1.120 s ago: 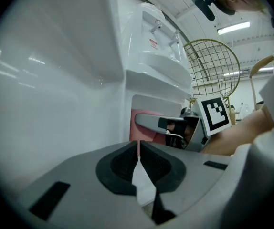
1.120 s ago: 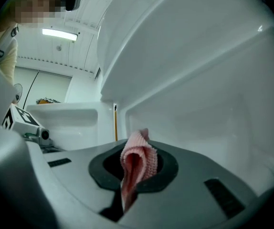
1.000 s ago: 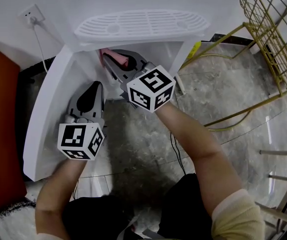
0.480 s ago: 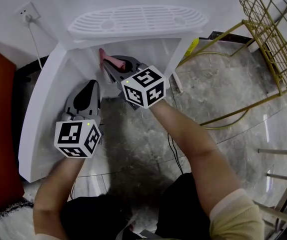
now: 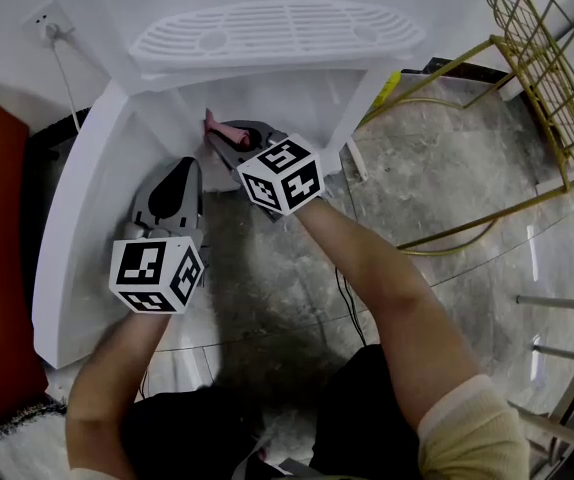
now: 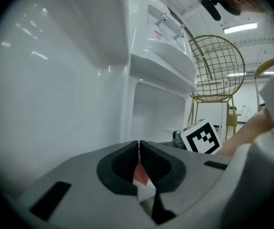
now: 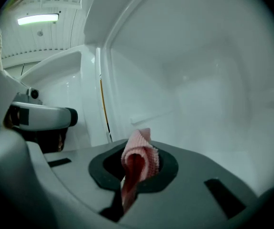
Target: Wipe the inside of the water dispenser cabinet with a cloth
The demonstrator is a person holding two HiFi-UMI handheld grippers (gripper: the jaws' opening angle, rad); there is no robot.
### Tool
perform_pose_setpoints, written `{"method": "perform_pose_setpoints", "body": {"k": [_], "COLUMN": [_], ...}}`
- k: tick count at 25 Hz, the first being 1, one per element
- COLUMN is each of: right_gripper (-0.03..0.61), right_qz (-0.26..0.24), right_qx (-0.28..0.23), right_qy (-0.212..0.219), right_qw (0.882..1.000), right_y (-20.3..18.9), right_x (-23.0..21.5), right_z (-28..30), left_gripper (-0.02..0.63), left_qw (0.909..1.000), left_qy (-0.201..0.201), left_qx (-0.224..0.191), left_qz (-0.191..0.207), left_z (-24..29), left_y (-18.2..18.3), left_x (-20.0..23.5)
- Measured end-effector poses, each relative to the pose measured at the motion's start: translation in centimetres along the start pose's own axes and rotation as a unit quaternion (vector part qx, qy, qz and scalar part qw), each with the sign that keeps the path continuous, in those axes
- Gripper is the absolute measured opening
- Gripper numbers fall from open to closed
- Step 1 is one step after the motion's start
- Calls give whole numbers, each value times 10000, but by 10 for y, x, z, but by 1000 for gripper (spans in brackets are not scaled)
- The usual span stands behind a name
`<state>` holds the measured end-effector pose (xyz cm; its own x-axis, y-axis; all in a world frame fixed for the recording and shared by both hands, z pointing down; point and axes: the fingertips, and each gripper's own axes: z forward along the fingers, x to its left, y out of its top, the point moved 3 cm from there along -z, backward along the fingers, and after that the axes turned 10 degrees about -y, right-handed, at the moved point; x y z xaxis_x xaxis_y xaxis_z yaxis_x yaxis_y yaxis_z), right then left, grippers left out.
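The cabinet (image 5: 299,96) opening was free on its 3 o'clock half. The right gripper (image 5: 221,140) and its cloth (image 5: 217,126) filled the 9 o'clock corner. The drip tray (image 5: 277,33) overhung the opening at 12 o'clock. The open door (image 5: 72,238) walled off 9 o'clock, just beside the left gripper (image 5: 184,173). Bare floor (image 5: 457,178) lay open toward 4 o'clock, as far as the wire chair (image 5: 552,98) at 2 o'clock.
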<state>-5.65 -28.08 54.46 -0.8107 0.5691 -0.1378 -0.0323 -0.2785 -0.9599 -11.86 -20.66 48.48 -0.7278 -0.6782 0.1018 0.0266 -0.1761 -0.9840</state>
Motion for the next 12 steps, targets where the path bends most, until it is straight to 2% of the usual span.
{"method": "perform_pose_setpoints", "body": {"k": [12], "right_gripper": [26], "right_qz": [-562], "right_qx": [826], "right_qy": [-104], "right_qw": [9949], "right_y": [-40], "right_x": [1], "right_z": [16], "left_gripper": [3], "left_qw": [9999], "left_qy": [-19], "left_qx": [88], "left_qz": [-55], "left_z": [3], "left_y": [-9], "left_x": [0]}}
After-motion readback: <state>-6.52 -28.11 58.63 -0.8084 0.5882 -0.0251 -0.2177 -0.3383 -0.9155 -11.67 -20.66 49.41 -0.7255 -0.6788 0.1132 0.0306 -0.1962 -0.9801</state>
